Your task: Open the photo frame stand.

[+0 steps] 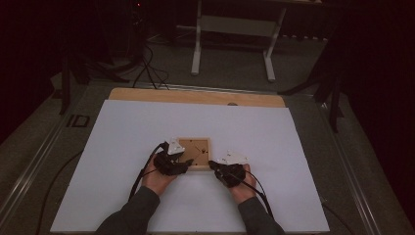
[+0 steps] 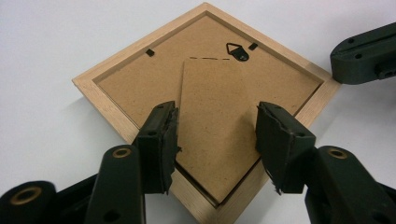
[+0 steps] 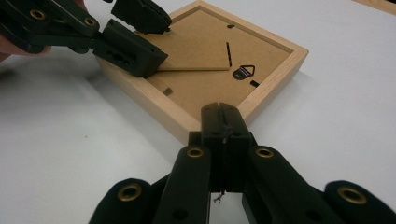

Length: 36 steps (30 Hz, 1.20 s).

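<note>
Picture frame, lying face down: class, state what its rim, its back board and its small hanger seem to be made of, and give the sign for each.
Rim: pale unpainted wood, likely; faint grain, matt.
Back board: brown fibreboard or hardboard, it seems; even speckled surface, no grain. The easel flap looks the same.
Hanger: dark metal, probably; thin triangular loop, slight sheen.

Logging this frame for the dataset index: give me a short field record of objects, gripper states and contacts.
object: square light-wood picture frame, lying face down on white table sheet
back: brown fibreboard backing with fold-out easel stand, black triangular hanger
left gripper: jaws open, either side of the stand; contact cannot be told
right gripper: jaws shut, tip at the frame's near corner
hands: one on each gripper
</note>
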Motion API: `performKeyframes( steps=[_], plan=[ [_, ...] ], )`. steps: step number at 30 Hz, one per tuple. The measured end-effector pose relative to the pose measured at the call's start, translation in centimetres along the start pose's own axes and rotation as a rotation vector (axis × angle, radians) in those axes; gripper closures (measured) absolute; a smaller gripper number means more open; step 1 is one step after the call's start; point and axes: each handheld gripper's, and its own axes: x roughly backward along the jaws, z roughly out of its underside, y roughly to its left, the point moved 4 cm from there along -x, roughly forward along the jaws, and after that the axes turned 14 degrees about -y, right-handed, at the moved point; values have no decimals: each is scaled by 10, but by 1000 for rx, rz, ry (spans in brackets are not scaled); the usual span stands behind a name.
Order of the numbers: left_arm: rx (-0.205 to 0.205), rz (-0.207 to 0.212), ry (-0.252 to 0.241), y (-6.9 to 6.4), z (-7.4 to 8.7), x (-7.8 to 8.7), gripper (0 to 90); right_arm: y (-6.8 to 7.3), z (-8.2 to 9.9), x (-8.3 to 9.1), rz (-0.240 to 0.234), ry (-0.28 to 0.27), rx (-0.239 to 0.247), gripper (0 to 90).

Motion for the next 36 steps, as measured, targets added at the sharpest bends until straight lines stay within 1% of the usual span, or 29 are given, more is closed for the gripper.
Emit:
performKeyframes(
  steps=[6, 12, 19, 25, 27, 29, 33, 36],
  plan=[
    [3, -6, 27, -1, -3, -1, 503, 0, 0, 0, 0, -1, -1, 900],
    [-8, -13, 78, -1, -7, -3, 503, 0, 0, 0, 0, 0, 0, 900],
    [-16, -5, 134, -1, -13, -5, 508, 0, 0, 0, 0, 1, 2, 900],
    [-11, -9, 154, -1, -15, -6, 511, 0, 0, 0, 0, 1, 0, 900],
    [-21, -11, 164, -1, -16, -7, 512, 0, 0, 0, -1, 1, 1, 900],
    [-24, -11, 163, -1, -17, -6, 512, 0, 0, 0, -1, 1, 2, 900],
    [-8, -3, 144, 0, -23, -4, 512, 0, 0, 0, -2, 3, 0, 900],
    [-12, -5, 139, 0, -27, -3, 513, 0, 0, 0, -2, 2, 3, 900]
  ],
)
